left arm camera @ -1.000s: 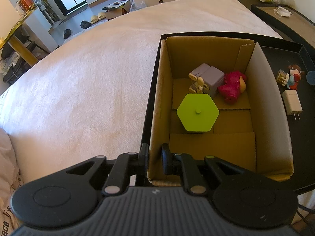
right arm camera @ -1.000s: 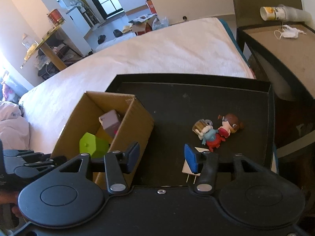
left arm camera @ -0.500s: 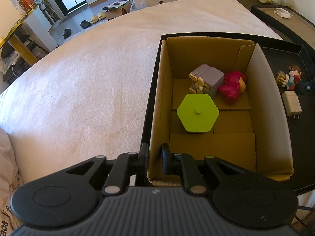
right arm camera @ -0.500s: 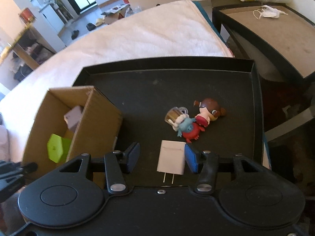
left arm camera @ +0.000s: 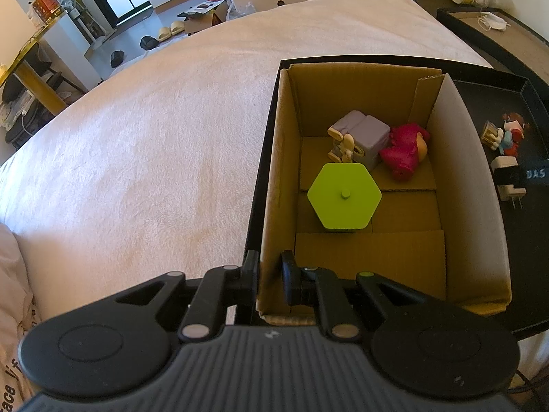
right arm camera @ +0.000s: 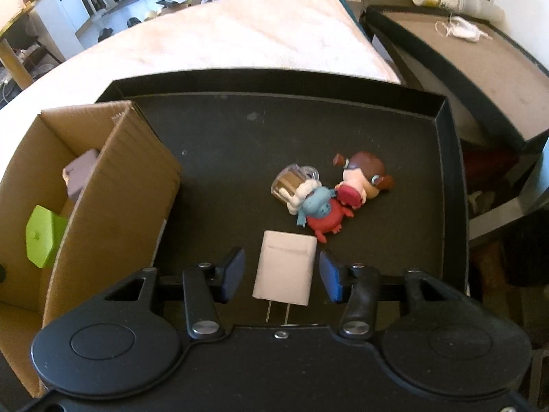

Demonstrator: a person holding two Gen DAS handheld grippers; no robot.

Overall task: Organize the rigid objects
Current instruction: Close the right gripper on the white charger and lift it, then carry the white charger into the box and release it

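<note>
Right gripper (right arm camera: 282, 276) straddles the white charger (right arm camera: 284, 267), pads not touching it.
Its jaws have just been closing. The charger lies on the black tray (right arm camera: 446, 158), right of the cardboard box (left arm camera: 274, 178), whose left wall the left gripper (left arm camera: 271, 274) clamps.

The purple block (right arm camera: 80, 173) and the green hexagonal box (right arm camera: 43, 237) are partly hidden by the cardboard box (right arm camera: 113, 206) wall. In the left wrist view the charger (left arm camera: 507, 180) is partly covered and the tray (left arm camera: 525, 312) is cut off at the right edge.
</note>
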